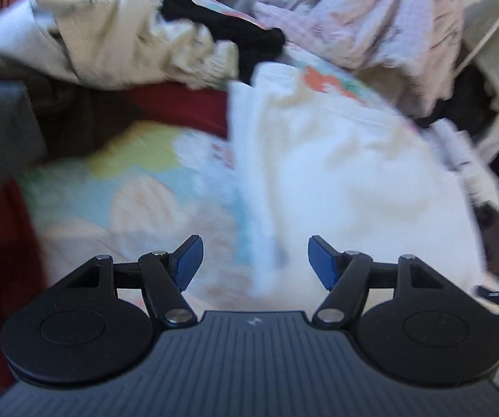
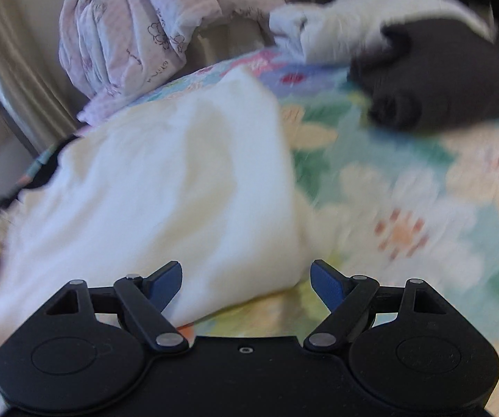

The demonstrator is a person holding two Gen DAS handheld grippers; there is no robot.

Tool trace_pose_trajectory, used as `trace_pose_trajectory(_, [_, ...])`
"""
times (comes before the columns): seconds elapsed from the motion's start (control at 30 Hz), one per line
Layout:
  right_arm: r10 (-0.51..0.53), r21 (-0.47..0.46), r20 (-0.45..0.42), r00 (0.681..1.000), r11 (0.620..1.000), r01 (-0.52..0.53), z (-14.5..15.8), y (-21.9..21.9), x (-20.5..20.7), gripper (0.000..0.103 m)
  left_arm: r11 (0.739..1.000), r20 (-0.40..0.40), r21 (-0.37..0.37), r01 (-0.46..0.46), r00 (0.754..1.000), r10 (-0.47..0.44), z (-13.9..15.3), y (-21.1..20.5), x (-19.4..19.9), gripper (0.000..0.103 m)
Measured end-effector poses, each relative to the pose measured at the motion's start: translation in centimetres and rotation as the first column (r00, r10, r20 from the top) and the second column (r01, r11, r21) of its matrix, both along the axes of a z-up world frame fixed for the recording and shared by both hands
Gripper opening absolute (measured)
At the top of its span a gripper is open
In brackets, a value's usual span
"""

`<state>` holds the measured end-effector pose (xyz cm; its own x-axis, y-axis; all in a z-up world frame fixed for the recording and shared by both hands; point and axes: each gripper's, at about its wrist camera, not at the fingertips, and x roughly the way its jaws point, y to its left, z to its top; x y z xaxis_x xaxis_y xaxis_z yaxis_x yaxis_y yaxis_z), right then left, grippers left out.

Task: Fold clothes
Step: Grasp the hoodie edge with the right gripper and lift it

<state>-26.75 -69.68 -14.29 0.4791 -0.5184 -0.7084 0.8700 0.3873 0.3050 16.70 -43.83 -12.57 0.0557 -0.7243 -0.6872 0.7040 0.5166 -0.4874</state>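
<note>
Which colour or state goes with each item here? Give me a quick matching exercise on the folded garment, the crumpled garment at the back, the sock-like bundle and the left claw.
Things:
1. folded garment
2. crumpled garment
3. sock-like bundle
4. left claw

Colour or state:
A. dark brown-black
B. open, holding nothing
C. white, lying on the floral sheet
D. pale pink with a line-drawn print

Pairs: 1-C, 2-D, 3-A, 4-B

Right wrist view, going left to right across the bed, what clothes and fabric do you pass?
Pink printed garment → folded white garment → bare flowered bedsheet → dark garment at the far right.
</note>
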Motion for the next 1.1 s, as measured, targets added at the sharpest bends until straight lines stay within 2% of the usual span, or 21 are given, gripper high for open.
trace_pose_trajectory(0.03, [0.0,0.007,0.007,1.0,1.0,0.0,-0.2,0.2,0.3,0.085,1.0,-0.037,-0.009,0.011,0.999,-0.011,-0.5,0.1,-0.4,0.067])
trace_pose_trajectory(0.1, [0.0,0.021,0.02,1.0,1.0,-0.001,-0.5,0.7,0.8,0.085,0.999,-0.058,0.05,0.012,0.998,-0.009,-2.1,-0.6,-1.2,0.067])
trace_pose_trajectory(0.17, [0.0,0.035,0.033,0.999,0.999,-0.001,-0.9,1.2,1.3,0.085,0.998,-0.063,0.06,0.017,0.998,-0.013,-3.3,-1.1,-1.9,0.067])
trace_pose_trajectory(0.23, [0.0,0.05,0.046,0.999,0.999,-0.002,-1.2,1.7,1.8,0.085,1.0,-0.059,0.028,-0.007,0.998,0.009,-3.6,-1.3,-2.2,0.069])
trace_pose_trajectory(0.3, [-0.012,0.064,0.062,0.998,0.998,0.008,-1.8,1.8,2.1,0.085,0.999,-0.029,0.039,-0.008,1.0,0.009,-3.5,-1.7,-2.8,0.07])
trace_pose_trajectory(0.33, [-0.05,0.101,0.116,0.992,0.994,0.039,-2.4,1.4,1.7,0.085,0.999,-0.014,0.046,-0.007,1.0,0.008,-3.4,-1.9,-3.0,0.07])
trace_pose_trajectory(0.4, [-0.157,0.207,0.261,0.952,0.973,0.104,-3.8,0.6,0.4,0.085,0.998,-0.043,0.045,-0.036,0.998,0.038,-3.1,-1.2,-3.1,0.07])
trace_pose_trajectory(0.43, [-0.212,0.259,0.332,0.919,0.958,0.127,-4.4,0.5,-0.4,0.085,0.998,-0.046,0.039,-0.043,0.998,0.045,-2.8,-0.8,-3.1,0.07])
trace_pose_trajectory(0.5, [-0.291,0.33,0.418,0.861,0.931,0.155,-5.4,0.6,-1.5,0.085,0.998,-0.028,0.02,-0.064,0.998,0.064,-2.0,-0.2,-3.1,0.069])
trace_pose_trajectory(0.57, [-0.38,0.419,0.469,0.797,0.891,0.178,-6.6,0.4,-2.3,0.085,0.995,0.08,-0.02,-0.097,0.992,0.098,-0.6,-0.1,-4.0,0.07])
trace_pose_trajectory(0.63, [-0.421,0.451,0.494,0.761,0.872,0.189,-7.2,0.2,-2.3,0.085,0.997,0.18,-0.026,-0.077,0.98,0.081,0.4,-0.9,-5.3,0.07])
trace_pose_trajectory(0.73, [-0.411,0.42,0.481,0.774,0.883,0.207,-7.3,-0.5,-0.9,0.085,0.998,0.277,-0.064,-0.004,0.961,0.022,1.8,-1.8,-7.7,0.07])
trace_pose_trajectory(0.8, [-0.399,0.396,0.474,0.785,0.893,0.215,-7.4,-1.5,0.1,0.085,0.995,0.388,-0.077,0.056,0.921,-0.022,2.2,-2.7,-9.9,0.07])
trace_pose_trajectory(0.83, [-0.406,0.386,0.477,0.78,0.894,0.229,-7.4,-2.0,0.3,0.085,0.992,0.425,-0.081,0.1,0.904,-0.057,2.1,-3.3,-10.8,0.07])
trace_pose_trajectory(0.87, [-0.41,0.37,0.48,0.776,0.896,0.245,-7.4,-2.5,0.4,0.085,0.987,0.427,-0.08,0.142,0.899,-0.095,1.9,-4.3,-11.3,0.07])
trace_pose_trajectory(0.97, [-0.391,0.323,0.468,0.792,0.91,0.258,-7.5,-3.8,0.7,0.088,0.963,0.422,-0.07,0.26,0.882,-0.208,1.2,-7.1,-12.6,0.068])
trace_pose_trajectory(1.03, [-0.372,0.288,0.479,0.795,0.922,0.259,-7.4,-4.5,0.7,0.088,0.957,0.439,-0.07,0.283,0.87,-0.225,1.6,-7.6,-13.4,0.068])
trace_pose_trajectory(1.07, [-0.366,0.275,0.493,0.789,0.926,0.258,-7.5,-4.7,0.4,0.082,0.958,0.471,-0.066,0.28,0.855,-0.217,2.0,-7.4,-14.0,0.069])
trace_pose_trajectory(1.1, [-0.362,0.275,0.509,0.781,0.928,0.25,-7.6,-5.0,0.1,0.067,0.956,0.521,-0.061,0.285,0.827,-0.213,2.5,-7.1,-14.7,0.069])
